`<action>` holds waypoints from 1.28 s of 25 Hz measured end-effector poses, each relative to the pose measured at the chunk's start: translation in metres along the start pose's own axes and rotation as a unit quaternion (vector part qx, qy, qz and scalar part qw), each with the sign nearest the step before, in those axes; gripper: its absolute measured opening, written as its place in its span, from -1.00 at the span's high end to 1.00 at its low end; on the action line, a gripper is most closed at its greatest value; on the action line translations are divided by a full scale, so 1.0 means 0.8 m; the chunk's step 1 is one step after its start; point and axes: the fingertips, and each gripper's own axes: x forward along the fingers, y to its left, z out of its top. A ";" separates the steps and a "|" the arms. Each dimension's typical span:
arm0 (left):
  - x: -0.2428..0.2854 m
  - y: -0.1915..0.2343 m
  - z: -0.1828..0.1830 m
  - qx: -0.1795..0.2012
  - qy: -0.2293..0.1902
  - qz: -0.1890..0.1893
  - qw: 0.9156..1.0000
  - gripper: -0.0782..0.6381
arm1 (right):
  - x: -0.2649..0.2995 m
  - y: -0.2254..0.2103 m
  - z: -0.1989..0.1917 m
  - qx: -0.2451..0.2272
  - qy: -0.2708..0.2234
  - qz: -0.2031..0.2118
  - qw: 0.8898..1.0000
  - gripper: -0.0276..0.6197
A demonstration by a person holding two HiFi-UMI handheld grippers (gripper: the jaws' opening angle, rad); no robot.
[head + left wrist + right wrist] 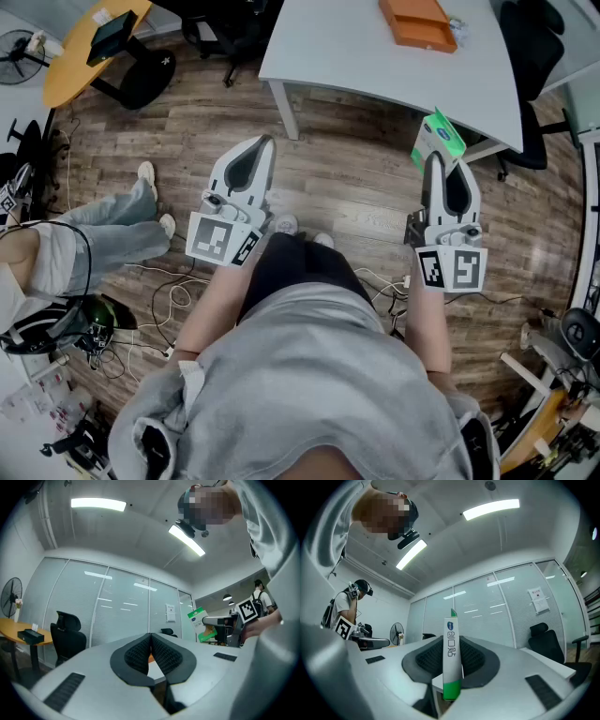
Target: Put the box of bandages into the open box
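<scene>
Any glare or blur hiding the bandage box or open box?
Head view: even light, bandage box and open box sharp, edges bent by fisheye. Right gripper view: bandage box crisp, ceiling lights blown out. Left gripper view: dark corners, no blur.

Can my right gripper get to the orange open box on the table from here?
Probably yes, with a forward stretch. The right gripper, shut on the box of bandages, is near the white table's edge. Nothing stands between it and the orange box.

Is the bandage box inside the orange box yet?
Out: the right gripper holds the bandage box; the orange box sits apart on the table.
</scene>
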 end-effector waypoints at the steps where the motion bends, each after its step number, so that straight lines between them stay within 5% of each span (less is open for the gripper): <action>1: -0.001 -0.005 0.003 0.000 -0.004 -0.002 1.000 0.73 | -0.004 0.001 0.000 0.003 -0.001 0.000 1.000 0.57; 7: -0.007 -0.027 0.017 0.005 -0.010 -0.010 1.000 0.73 | -0.020 0.006 0.006 0.044 -0.012 0.018 0.999 0.57; 20: 0.042 -0.023 0.018 -0.005 -0.010 -0.028 1.000 0.73 | -0.008 -0.024 0.025 0.040 -0.021 -0.004 0.999 0.57; 32: 0.301 0.147 -0.019 -0.027 -0.011 -0.092 0.995 0.73 | 0.260 -0.113 -0.026 0.030 -0.022 -0.053 0.998 0.57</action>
